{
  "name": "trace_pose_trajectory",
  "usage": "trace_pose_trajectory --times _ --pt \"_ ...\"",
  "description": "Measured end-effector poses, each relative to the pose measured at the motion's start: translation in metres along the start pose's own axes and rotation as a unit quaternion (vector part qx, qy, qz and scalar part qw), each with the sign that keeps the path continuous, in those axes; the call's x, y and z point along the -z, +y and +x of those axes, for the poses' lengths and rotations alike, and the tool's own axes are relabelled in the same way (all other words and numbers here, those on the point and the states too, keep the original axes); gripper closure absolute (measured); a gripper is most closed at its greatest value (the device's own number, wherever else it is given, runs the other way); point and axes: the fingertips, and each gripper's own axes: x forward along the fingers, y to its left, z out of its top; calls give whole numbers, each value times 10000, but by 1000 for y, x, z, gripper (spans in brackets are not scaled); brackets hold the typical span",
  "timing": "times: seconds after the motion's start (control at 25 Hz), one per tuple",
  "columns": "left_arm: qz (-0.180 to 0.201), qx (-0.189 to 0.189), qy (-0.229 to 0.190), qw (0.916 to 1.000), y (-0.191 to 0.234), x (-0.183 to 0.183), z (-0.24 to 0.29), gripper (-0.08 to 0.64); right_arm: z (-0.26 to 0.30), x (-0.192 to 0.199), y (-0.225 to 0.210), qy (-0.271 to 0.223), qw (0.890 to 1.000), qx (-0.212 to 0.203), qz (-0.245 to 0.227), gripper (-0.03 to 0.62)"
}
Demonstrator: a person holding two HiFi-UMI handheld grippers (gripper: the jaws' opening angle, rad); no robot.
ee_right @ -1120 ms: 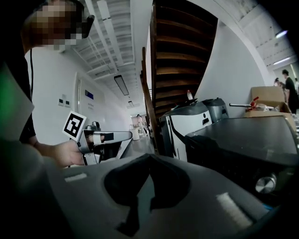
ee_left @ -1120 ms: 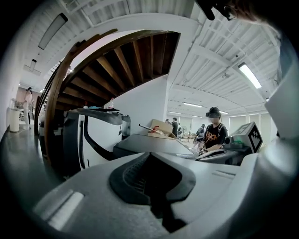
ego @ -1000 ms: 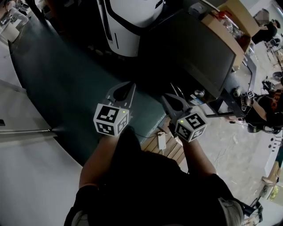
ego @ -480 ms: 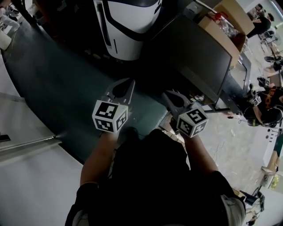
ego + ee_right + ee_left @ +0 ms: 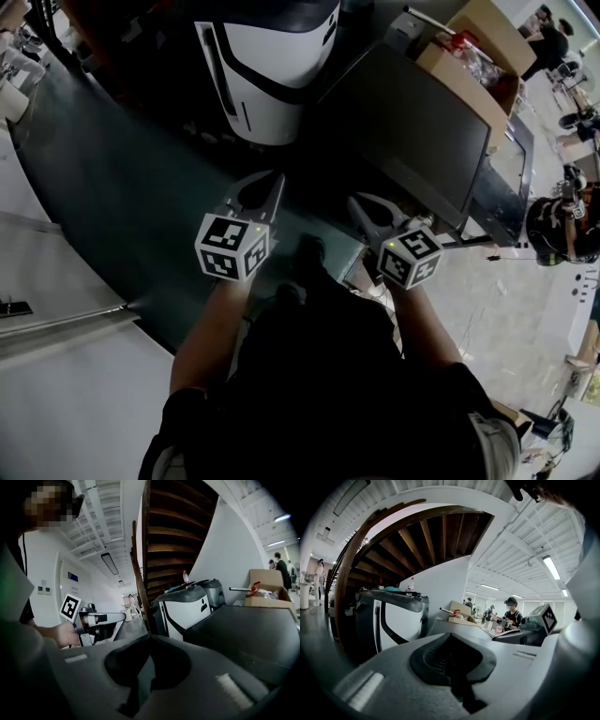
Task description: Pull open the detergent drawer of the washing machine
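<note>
A white machine with black trim (image 5: 267,75) stands ahead at the top of the head view; no detergent drawer can be made out on it. It also shows in the left gripper view (image 5: 401,620) and the right gripper view (image 5: 187,611). My left gripper (image 5: 274,180) is held in the air short of the machine, jaws shut and empty. My right gripper (image 5: 360,201) hovers beside it, likewise shut with nothing between its jaws. Each gripper sees the other: the right gripper (image 5: 536,620) at the right, the left gripper (image 5: 101,620) at the left.
A large dark flat panel (image 5: 403,122) leans to the right of the machine, with a cardboard box (image 5: 478,47) behind it. A dark green surface (image 5: 122,187) runs under both grippers. A wooden staircase (image 5: 417,536) rises behind. People stand at the far right (image 5: 562,225).
Both grippers have lifted and gone forward together, still shut. The white machine and dark panel now sit lower and nearer in the head view.
</note>
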Motion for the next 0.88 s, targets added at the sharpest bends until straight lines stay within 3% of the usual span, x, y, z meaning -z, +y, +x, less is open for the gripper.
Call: trace_pose_trajectory --times 0.4,0.88 --pt "230 -9 233 9995 26 -22 70 549 39 -31 -75 -276 9992 119 273 589" --pt "445 4 491 9978 52 -45 164 549 88 -63 -162 -213 9990 59 398 589"
